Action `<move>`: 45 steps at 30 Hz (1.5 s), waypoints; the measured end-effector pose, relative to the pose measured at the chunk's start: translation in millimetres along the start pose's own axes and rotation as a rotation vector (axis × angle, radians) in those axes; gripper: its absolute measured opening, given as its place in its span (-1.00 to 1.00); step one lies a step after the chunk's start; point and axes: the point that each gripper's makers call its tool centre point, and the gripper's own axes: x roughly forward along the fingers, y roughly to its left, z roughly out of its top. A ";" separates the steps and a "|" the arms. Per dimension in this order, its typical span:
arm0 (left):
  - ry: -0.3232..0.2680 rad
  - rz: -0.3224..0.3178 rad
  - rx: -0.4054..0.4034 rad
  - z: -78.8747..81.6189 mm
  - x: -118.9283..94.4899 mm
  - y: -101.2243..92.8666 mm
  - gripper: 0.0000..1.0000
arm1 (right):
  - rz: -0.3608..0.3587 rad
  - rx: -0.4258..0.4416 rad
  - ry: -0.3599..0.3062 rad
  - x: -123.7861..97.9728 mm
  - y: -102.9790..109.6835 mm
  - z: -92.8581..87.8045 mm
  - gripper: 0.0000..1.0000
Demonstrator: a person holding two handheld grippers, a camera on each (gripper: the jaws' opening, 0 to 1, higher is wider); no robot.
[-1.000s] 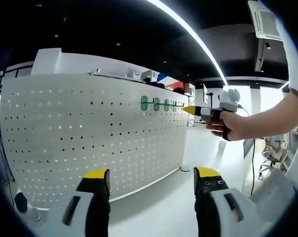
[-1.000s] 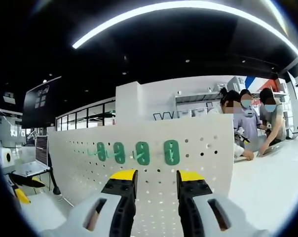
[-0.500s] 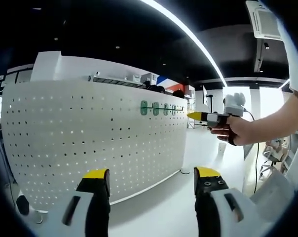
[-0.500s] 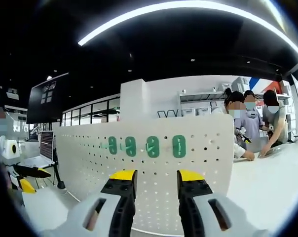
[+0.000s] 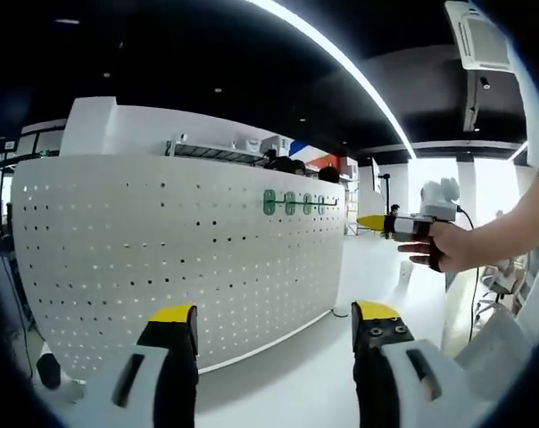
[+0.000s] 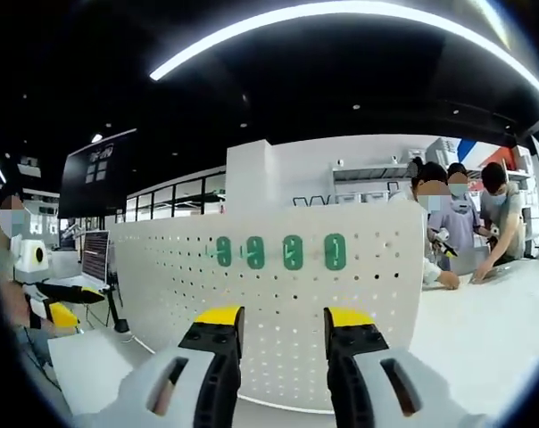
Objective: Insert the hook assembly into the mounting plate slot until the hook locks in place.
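A white perforated mounting plate [image 5: 162, 241] stands upright on the white table. Several green hook assemblies [image 5: 294, 203] sit in a row in its upper slots, and they face the camera in the right gripper view as green hook assemblies [image 6: 293, 252] on the mounting plate [image 6: 359, 294]. My left gripper [image 5: 275, 314] is open and holds nothing, some way in front of the plate. A hand holds my right gripper [image 5: 377, 222] in the air to the right of the hooks, apart from them. In its own view the right gripper [image 6: 283, 316] is open with nothing between its jaws.
The white table [image 5: 296, 374] runs along the plate's foot. Several people [image 6: 457, 223] lean over the table behind the plate's right end. The left gripper's yellow-tipped jaws [image 6: 62, 303] show at far left, near a monitor [image 6: 95, 257].
The right gripper has drawn back to the right, away from the row of hooks. Both cameras have shifted a little; the plate and the hooks stay as they were.
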 end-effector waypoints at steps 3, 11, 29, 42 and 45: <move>-0.003 0.007 0.000 0.8 -3.3 1.8 0.46 | 0.007 0.000 0.007 -6.2 2.8 -3.1 -0.29; -0.008 0.025 -0.003 1.0 -12.5 5.1 0.49 | 0.018 0.011 0.010 -24.8 10.3 -8.4 -0.25; -0.019 0.065 -0.003 -1.1 -38.8 10.1 0.56 | 0.044 0.025 0.014 -65.9 23.3 -19.2 -0.11; -0.015 0.097 -0.005 -9.2 -58.7 12.0 0.60 | 0.081 0.025 0.031 -92.6 38.4 -30.5 -0.03; -0.015 0.104 -0.004 -13.3 -65.7 12.9 0.62 | 0.085 0.029 0.035 -99.2 40.9 -35.2 -0.02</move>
